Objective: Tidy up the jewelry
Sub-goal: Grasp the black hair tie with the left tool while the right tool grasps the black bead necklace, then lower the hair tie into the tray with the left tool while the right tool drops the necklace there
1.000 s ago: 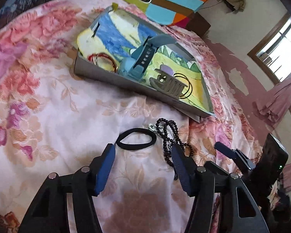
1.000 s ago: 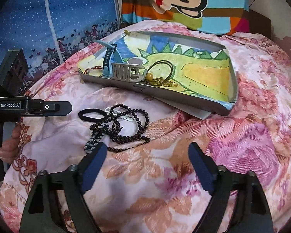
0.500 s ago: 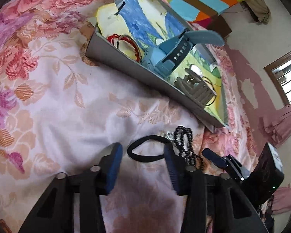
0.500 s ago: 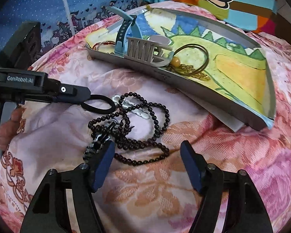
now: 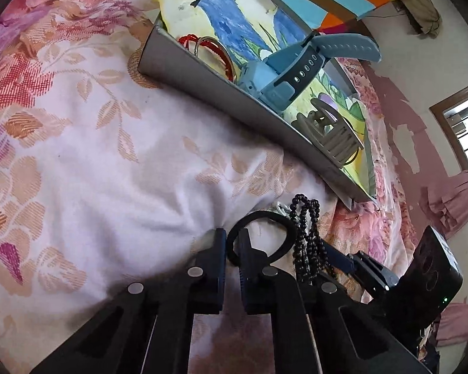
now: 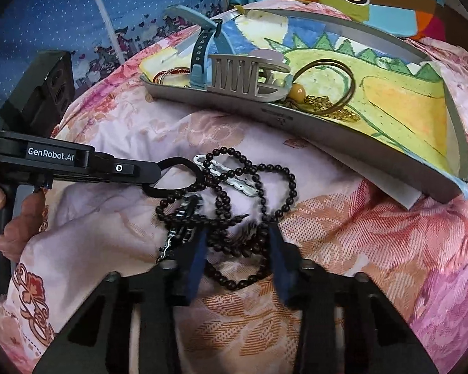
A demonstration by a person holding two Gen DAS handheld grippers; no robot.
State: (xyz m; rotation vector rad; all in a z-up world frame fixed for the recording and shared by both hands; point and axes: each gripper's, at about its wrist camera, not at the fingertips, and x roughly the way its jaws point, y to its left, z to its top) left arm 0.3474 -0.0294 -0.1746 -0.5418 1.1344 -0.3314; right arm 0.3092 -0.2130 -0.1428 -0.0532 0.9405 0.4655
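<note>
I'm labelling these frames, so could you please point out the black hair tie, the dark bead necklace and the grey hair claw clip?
black hair tie (image 5: 284,222): left wrist view, top of its loop.
dark bead necklace (image 6: 291,178): right wrist view, right bend of the strand.
grey hair claw clip (image 6: 234,76): right wrist view, its teeth.

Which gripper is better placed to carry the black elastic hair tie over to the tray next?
Left. The left gripper is closed on the black elastic hair tie; the right gripper straddles the dark bead necklace, jaws apart.
</note>
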